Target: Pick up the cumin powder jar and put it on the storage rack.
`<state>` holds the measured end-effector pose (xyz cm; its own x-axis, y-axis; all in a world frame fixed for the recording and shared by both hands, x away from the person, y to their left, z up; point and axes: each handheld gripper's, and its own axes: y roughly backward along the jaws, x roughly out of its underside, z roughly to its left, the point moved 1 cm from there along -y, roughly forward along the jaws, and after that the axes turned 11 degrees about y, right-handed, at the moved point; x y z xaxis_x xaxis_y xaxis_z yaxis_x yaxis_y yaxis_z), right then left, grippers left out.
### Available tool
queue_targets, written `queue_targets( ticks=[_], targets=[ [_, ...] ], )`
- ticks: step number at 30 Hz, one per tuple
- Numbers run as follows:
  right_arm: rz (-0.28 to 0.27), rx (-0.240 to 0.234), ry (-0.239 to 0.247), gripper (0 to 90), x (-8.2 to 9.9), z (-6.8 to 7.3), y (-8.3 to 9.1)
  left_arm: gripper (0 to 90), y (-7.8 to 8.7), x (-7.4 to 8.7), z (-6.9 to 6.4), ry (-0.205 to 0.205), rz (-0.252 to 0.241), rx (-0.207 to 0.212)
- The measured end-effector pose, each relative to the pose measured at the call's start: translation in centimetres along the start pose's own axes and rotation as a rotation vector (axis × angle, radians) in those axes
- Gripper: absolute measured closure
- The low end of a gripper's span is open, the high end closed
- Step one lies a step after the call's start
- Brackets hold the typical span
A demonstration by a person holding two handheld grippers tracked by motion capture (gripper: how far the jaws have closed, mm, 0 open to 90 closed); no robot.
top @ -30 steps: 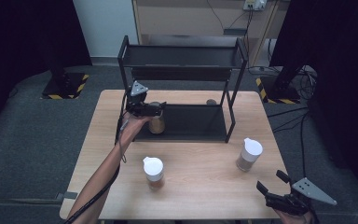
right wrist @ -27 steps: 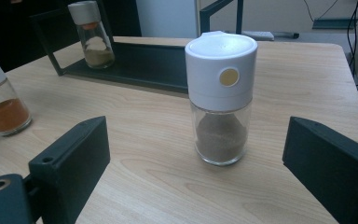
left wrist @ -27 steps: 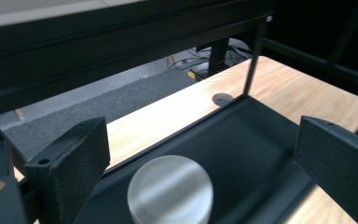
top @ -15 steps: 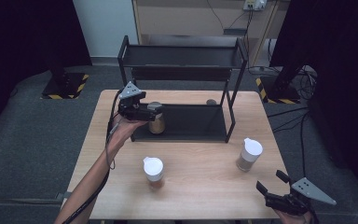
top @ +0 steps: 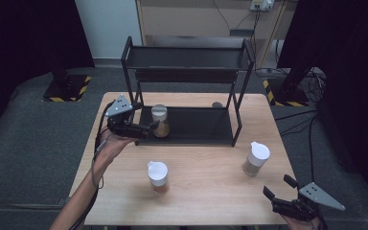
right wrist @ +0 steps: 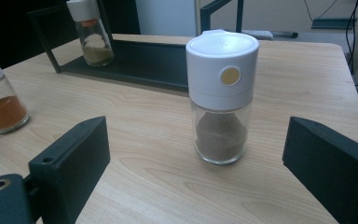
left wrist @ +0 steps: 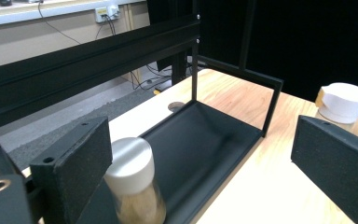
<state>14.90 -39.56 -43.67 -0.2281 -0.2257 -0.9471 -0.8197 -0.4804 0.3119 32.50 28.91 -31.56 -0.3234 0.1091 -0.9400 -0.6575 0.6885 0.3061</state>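
At the left end of the rack's lower shelf [top: 196, 125] we see the silver-capped jar [top: 160, 120] standing free, left gripper [top: 146, 130] gaping beside it; right gripper [top: 279, 188] gapes by the tabletop's near right corner.

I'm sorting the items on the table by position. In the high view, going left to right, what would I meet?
Left gripper → silver-lidded glass jar of tan powder on the black rack's lower shelf → white-capped glass shaker of brown spice → right gripper.
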Motion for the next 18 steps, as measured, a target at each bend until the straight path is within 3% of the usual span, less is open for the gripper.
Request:
queue_targets(
  ticks=[7,12,18],
  targets=[
    [0.001,0.000,0.001,7.5,0.0,0.0,0.0,4.9,2.4,1.4,-1.5,-0.056,0.007,-0.057],
    [0.002,0.000,0.001,7.5,0.0,0.0,0.0,5.2,4.0,2.5,-2.2,-0.061,-0.017,-0.081],
    [0.002,0.001,0.003,7.5,0.0,0.1,0.0,5.3,6.1,4.2,-2.5,-0.032,-0.056,-0.102]
  ],
)
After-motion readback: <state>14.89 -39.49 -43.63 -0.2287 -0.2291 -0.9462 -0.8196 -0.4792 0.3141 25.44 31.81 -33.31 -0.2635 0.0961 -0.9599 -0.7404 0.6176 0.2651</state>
